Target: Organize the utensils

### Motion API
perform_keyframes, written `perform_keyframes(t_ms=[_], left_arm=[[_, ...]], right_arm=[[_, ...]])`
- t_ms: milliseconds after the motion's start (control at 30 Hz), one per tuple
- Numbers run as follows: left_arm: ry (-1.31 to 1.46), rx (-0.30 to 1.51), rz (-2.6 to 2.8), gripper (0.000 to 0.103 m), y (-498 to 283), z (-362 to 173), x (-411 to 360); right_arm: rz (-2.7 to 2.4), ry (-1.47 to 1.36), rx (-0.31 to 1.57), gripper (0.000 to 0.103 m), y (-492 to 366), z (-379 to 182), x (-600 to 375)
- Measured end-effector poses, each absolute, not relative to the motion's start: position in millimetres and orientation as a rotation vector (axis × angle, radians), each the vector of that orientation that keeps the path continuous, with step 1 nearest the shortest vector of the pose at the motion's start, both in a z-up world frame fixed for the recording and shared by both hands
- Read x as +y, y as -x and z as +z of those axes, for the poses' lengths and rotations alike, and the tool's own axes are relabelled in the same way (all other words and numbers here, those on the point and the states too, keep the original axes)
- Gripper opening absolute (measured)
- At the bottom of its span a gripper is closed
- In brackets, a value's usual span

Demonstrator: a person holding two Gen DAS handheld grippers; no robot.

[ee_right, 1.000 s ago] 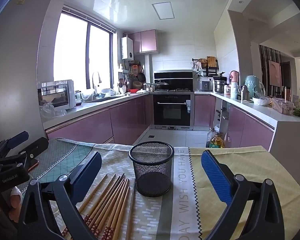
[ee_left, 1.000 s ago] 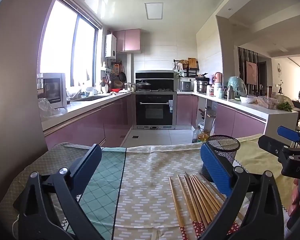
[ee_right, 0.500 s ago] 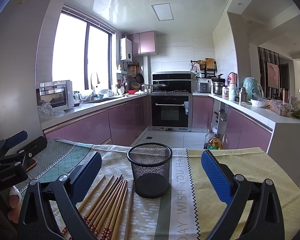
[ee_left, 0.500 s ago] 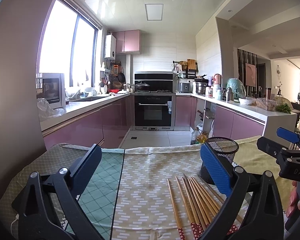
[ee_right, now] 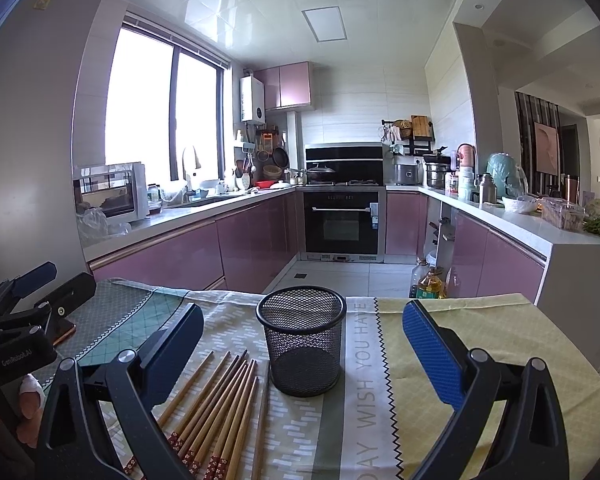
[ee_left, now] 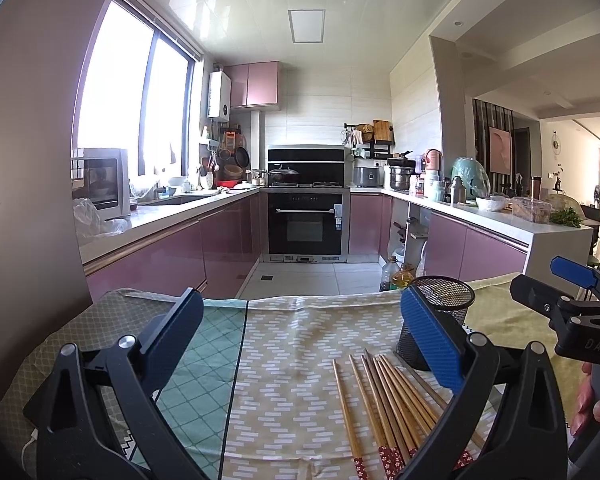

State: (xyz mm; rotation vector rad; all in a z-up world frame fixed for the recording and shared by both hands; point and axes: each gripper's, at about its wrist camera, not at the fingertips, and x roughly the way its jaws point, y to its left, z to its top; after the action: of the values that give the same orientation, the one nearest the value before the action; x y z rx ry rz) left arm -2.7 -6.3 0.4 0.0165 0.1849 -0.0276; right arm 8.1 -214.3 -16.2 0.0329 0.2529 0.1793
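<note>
Several wooden chopsticks [ee_left: 388,400] with red patterned ends lie side by side on the cloth-covered table [ee_left: 292,344]. They also show in the right wrist view [ee_right: 216,396]. A black mesh cup [ee_right: 302,340] stands upright and empty just right of them; the left wrist view shows it [ee_left: 448,300] partly behind my finger. My left gripper [ee_left: 300,340] is open and empty, above the table left of the chopsticks. My right gripper [ee_right: 300,352] is open and empty, with the cup between its fingers' line of sight.
The right gripper shows at the right edge of the left wrist view [ee_left: 572,312]; the left gripper shows at the left edge of the right wrist view [ee_right: 24,316]. An orange phone [ee_right: 64,332] lies on the cloth. Kitchen counters [ee_right: 204,208] and an oven [ee_right: 342,220] stand beyond the table's far edge.
Both views have tilted slightly up, so the table items sit a little lower in frame. Both grippers stay open and nothing on the table has moved.
</note>
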Motion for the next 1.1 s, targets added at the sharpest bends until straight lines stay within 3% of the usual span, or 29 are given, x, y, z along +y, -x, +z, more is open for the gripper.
perform_keyframes(t_ms=[1100], left_arm=[[-0.014, 0.186, -0.036, 0.097, 4.4, 1.6, -7.9]], right_arm=[[0.18, -0.045, 0.26, 0.096, -9.9, -20.1, -216.3]])
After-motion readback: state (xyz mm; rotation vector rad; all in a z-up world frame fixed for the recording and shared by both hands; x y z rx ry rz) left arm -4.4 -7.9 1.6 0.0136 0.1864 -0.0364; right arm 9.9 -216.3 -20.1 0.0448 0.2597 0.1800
